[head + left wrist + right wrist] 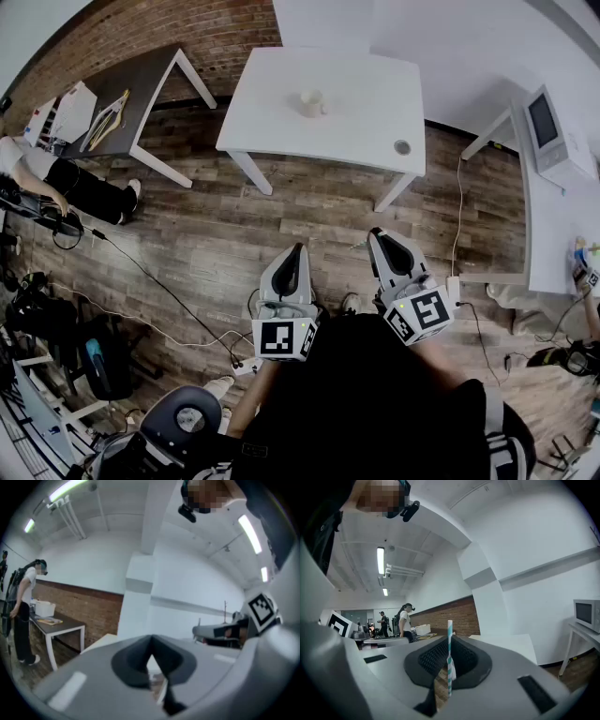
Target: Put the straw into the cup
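**Straw in hand, cup out of reach: approach not begun**

Finding 1. The right gripper [379,236] has its fingers [433,660] clamped on the straw [449,656]. This is a thin teal-and-white striped tube. In the right gripper view it stands upright between the pads, its top rising clear of them toward 12 o'clock. A small white flap sits on its side.

Finding 2. The left gripper [297,251] has its fingers closed together at the tips, with nothing between them.

Finding 3. The cup [311,103] stands on the white table [356,117] at 12 o'clock from the person, well apart from both grippers. Open wooden floor lies between. A small round item [402,147] lies on the same table, toward 1 o'clock.

Assessment. The task appears to be at its carrying stage. The straw is held but has not been brought to the cup.

Risks noted:
- The straw is slender and pinched over a short length only. A jolt on the way could tilt it or let it slide through the pads.
- The cup looks small and light. A straw that meets the rim rather than the mouth could push it over, and the left gripper is not placed to steady it.
- A cable [159,286] trails over the floor toward 9 o'clock. A step wide to that side could catch on it.
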Tool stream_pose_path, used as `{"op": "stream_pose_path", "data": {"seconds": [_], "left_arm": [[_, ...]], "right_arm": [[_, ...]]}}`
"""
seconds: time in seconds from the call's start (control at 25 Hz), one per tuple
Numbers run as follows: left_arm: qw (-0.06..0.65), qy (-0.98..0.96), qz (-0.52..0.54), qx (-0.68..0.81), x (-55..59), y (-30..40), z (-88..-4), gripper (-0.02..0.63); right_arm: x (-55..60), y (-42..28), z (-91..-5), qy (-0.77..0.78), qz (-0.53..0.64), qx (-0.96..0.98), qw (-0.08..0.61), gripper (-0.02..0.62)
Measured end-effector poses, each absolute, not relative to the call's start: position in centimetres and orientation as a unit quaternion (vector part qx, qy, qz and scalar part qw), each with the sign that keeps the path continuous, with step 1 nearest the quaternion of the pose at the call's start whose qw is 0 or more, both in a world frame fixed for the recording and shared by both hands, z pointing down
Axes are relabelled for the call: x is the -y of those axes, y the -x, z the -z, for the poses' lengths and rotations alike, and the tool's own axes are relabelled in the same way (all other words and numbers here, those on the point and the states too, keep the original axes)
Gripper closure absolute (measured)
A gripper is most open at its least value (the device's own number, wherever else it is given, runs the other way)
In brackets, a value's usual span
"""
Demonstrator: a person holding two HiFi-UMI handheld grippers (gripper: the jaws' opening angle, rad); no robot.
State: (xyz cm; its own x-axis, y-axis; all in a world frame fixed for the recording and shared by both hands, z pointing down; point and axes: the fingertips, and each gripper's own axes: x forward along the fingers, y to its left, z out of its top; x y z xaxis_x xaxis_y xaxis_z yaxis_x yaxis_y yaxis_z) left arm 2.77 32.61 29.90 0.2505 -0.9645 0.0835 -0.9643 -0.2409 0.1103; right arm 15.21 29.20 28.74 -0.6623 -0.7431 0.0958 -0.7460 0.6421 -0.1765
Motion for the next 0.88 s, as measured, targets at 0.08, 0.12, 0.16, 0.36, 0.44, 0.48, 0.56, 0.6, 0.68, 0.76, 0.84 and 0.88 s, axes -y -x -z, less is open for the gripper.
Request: {"op": "stream_pose_path", "data": {"seconds": [0.08,0.12,0.16,0.36,0.44,0.48,0.56,0.6,0.68,0.76,0.84,0.88], "left_arm": [[0.070,-0.788,0.002,0.612,-32.6,-2.8,-29.9,0.603],[0.070,-0.788,0.002,0.612,-32.6,-2.8,-29.9,0.603],[0.070,-0.788,0.001,0.612,-32.6,-2.8,-30.0,0.603],[0.071,-0.787,0.000,0.612,-32.9,-2.8,-30.0,0.603],[0.071,-0.787,0.000,0.613,-33.0,-2.9,-30.0,0.603],[0.071,-0.787,0.000,0.613,-33.0,-3.0,-30.0,0.603],[0.071,-0.787,0.000,0.613,-32.9,-3.1,-29.9,0.603],[0.071,-0.787,0.000,0.613,-32.9,-3.3,-29.9,0.603],[0.070,-0.786,-0.001,0.614,-32.8,-3.5,-29.9,0.603],[0.070,-0.785,-0.003,0.615,-32.8,-3.9,-30.0,0.603],[0.070,-0.784,-0.005,0.617,-32.9,-4.3,-30.0,0.603],[0.070,-0.783,-0.006,0.618,-33.0,-4.6,-30.0,0.603]], "right_arm": [[-29.3,-15.2,-28.8,-0.410,-0.101,0.906,0.009,0.578],[-29.3,-15.2,-28.8,-0.410,-0.101,0.906,0.010,0.578],[-29.3,-15.2,-28.8,-0.410,-0.101,0.906,0.010,0.578],[-29.5,-15.1,-28.7,-0.410,-0.100,0.906,0.007,0.578],[-29.6,-15.2,-28.7,-0.409,-0.100,0.907,0.007,0.578],[-29.6,-15.3,-28.6,-0.409,-0.101,0.907,0.007,0.578],[-29.6,-15.4,-28.4,-0.408,-0.103,0.907,0.003,0.578],[-29.5,-15.6,-28.3,-0.408,-0.103,0.907,0.001,0.578],[-29.5,-15.8,-28.4,-0.408,-0.104,0.907,-0.001,0.577],[-29.5,-16.1,-28.5,-0.405,-0.106,0.908,-0.002,0.578],[-29.5,-16.5,-28.5,-0.402,-0.109,0.909,-0.002,0.577],[-29.5,-16.8,-28.5,-0.401,-0.109,0.910,-0.003,0.577]]}}
